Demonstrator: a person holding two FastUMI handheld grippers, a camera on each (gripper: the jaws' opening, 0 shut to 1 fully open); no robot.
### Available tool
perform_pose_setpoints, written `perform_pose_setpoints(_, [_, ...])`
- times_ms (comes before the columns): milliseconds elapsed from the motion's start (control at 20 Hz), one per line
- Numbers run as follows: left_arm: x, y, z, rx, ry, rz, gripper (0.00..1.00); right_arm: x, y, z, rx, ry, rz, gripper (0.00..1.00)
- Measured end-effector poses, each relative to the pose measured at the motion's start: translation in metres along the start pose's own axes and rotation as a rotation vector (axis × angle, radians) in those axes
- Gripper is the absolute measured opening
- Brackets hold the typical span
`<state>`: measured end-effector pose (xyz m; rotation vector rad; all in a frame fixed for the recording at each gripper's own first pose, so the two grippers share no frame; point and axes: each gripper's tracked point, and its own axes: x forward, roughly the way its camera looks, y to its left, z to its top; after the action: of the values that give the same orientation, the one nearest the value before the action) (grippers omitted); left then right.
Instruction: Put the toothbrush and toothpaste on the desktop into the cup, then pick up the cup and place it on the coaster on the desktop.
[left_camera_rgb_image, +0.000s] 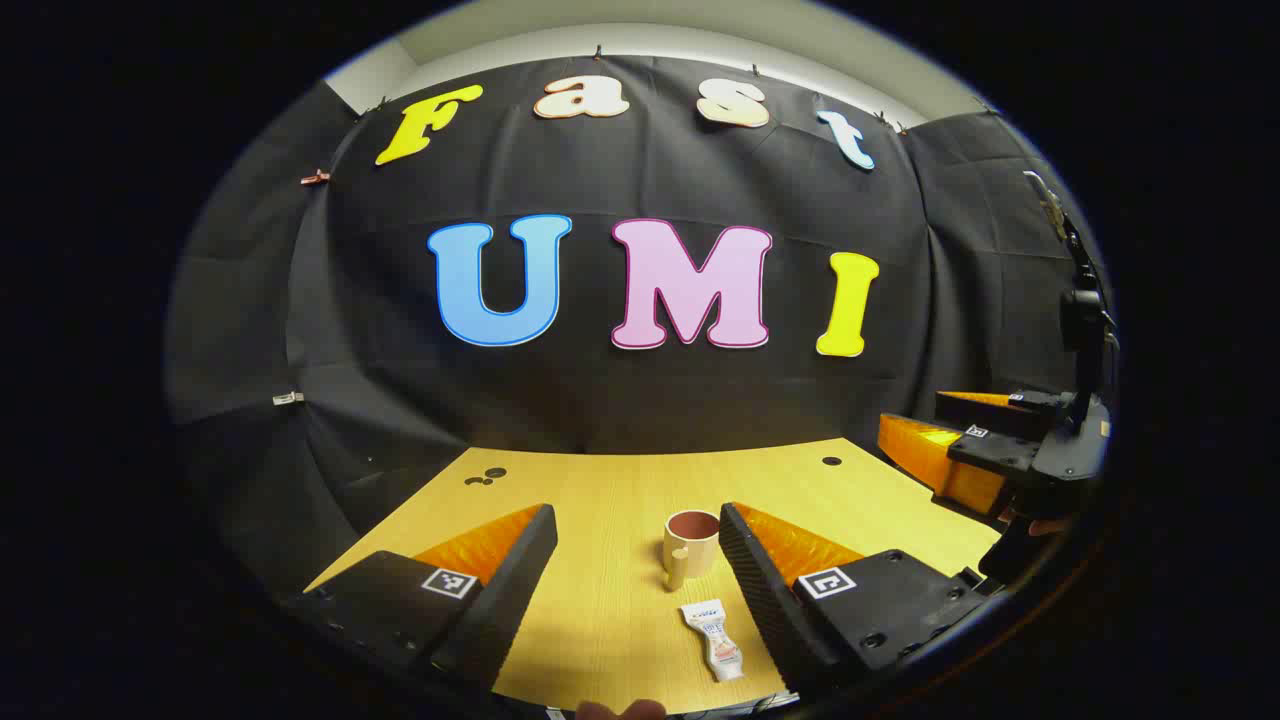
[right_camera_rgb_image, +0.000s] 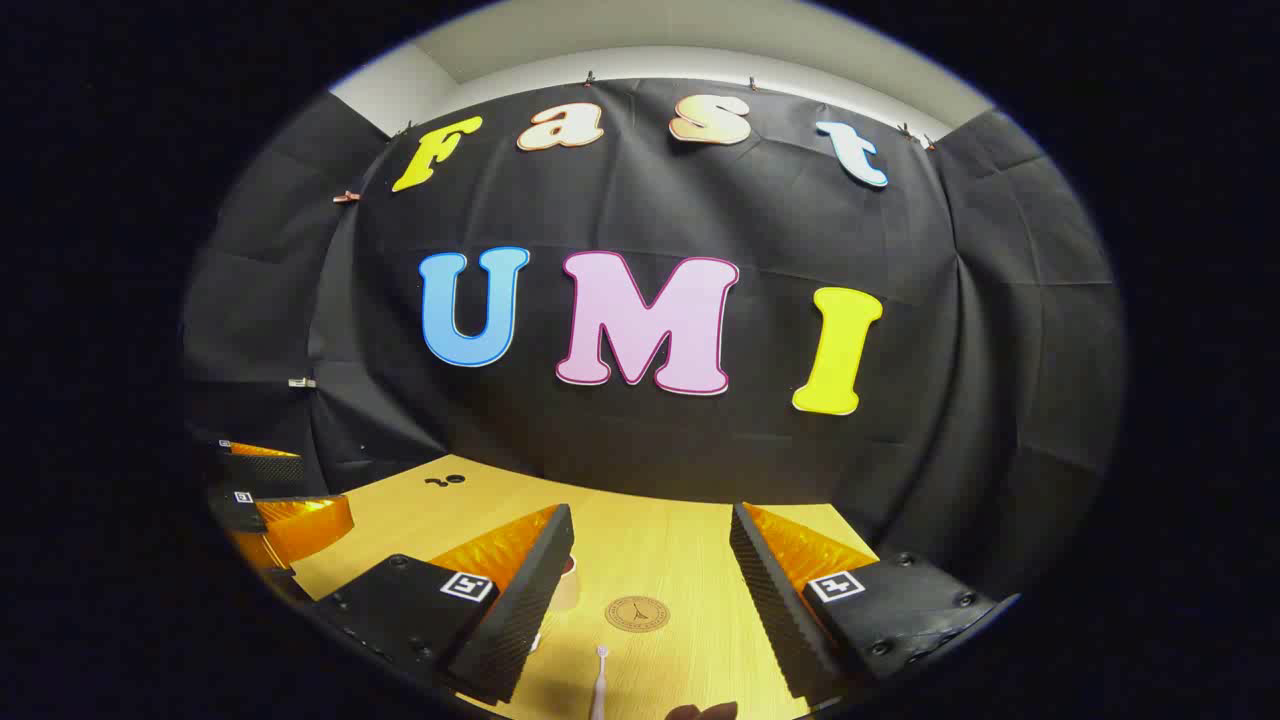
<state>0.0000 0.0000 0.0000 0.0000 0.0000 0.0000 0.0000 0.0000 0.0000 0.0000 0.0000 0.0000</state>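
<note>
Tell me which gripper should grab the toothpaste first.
Left. The toothpaste lies between the left gripper's open fingers, just before the cup. The right gripper faces the toothbrush and coaster instead.

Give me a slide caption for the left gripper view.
Open left gripper hovers over the desktop, cup and toothpaste lying between its jaws.
</note>
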Motion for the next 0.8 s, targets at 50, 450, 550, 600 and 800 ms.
perform_pose_setpoints(50, [0.0, -0.001, 0.0, 0.0, 0.002, 0.0, 1.0, -0.001, -0.002, -0.001, 0.001, 0.001, -0.004, 0.97])
perform_pose_setpoints(450, [0.002, 0.002, -0.001, 0.004, -0.003, 0.013, 1.0, -0.004, -0.016, -0.004, 0.01, 0.003, -0.037, 0.97])
perform_pose_setpoints(550, [0.001, 0.005, -0.005, -0.002, 0.0, 0.017, 1.0, -0.005, -0.021, -0.002, 0.013, -0.005, -0.038, 0.97])
perform_pose_setpoints(600, [0.003, 0.007, -0.008, -0.004, 0.008, 0.021, 1.0, -0.006, -0.023, -0.003, 0.014, -0.004, -0.04, 0.97])
perform_pose_setpoints(800, [0.01, 0.009, -0.028, -0.007, 0.061, 0.012, 1.0, -0.008, -0.025, -0.014, 0.011, 0.013, -0.031, 0.97])
